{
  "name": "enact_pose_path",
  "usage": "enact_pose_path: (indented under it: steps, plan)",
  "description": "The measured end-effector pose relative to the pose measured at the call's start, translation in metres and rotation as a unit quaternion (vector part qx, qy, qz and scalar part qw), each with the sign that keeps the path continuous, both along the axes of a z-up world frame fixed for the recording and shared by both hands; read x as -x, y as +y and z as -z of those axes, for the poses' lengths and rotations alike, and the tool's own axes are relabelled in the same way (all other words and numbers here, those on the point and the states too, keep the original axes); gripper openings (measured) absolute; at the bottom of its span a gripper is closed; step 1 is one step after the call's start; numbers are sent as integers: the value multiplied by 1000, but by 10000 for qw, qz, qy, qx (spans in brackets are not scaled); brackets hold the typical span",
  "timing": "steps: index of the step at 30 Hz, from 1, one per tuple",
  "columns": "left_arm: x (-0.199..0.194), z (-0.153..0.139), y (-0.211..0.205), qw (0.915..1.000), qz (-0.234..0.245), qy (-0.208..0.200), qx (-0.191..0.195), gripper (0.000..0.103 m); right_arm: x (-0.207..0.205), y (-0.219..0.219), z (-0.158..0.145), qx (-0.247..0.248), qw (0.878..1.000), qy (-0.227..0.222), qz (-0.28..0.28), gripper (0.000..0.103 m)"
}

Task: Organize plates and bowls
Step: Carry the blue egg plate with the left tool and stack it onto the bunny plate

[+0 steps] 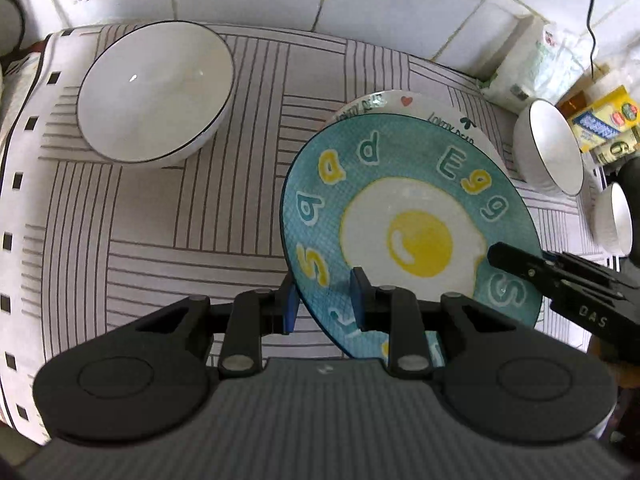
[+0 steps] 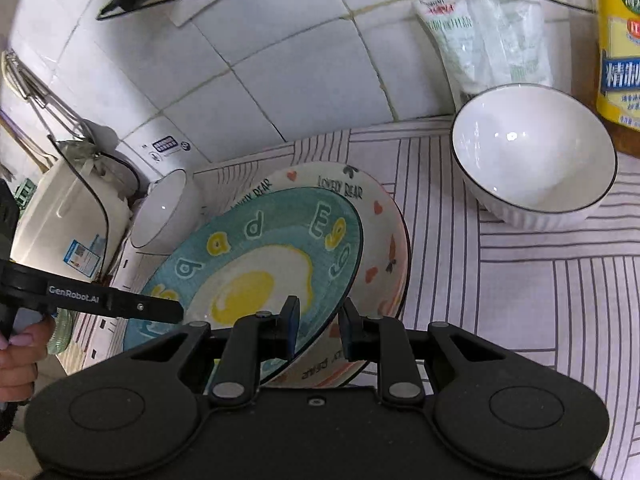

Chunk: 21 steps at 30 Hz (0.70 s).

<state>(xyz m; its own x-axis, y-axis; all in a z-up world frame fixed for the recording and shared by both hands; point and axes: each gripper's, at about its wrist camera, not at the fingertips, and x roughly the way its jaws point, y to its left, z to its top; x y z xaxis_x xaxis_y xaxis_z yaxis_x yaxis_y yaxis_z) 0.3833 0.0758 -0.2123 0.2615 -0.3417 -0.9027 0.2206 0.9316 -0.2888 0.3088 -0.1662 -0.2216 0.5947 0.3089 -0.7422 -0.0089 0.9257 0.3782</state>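
Here both tools point steeply down at the bench, each nearly closed on the rim of the same teal egg plate (image 1: 404, 216). In the left wrist view the left tool (image 1: 324, 300) sits low at centre, its blue pads (image 1: 357, 298) clamping the plate's near edge, one above and one below; the right tool (image 1: 520, 264) reaches in from the lower right and pinches the opposite rim. The right wrist view mirrors this: the right tool (image 2: 318, 326) grips the plate's lower right edge while the left tool (image 2: 160, 310) enters from the left, a hand (image 2: 18, 356) partly visible at that edge.

The egg plate is tilted over a cream "Lovely Bear" plate (image 2: 380, 240), covering most of it (whether the two touch cannot be told). The far letters on the cream plate are blurred.

The bench wears a white cloth with grey line blocks (image 1: 160, 216). A large white bowl (image 1: 156, 92) sits upper left in the left wrist view; two smaller white bowls (image 1: 548, 148) stand at the right edge, one cut off. White tiles (image 2: 280, 60) back the scene, with a cable, plastic packets and a yellow carton (image 2: 618, 40) at upper right.
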Motion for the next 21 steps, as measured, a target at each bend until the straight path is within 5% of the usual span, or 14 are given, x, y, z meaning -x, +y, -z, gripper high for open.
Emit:
enact_pose_path:
  steps: [11, 21]
  plan:
    - [-5, 10, -4, 9990, 231, 384, 78, 29, -3, 12, -3, 524, 9984, 148, 129, 30]
    - [-10, 17, -4, 9970, 6, 754, 199, 30, -13, 54, -16, 1997, 9790, 246, 339, 43]
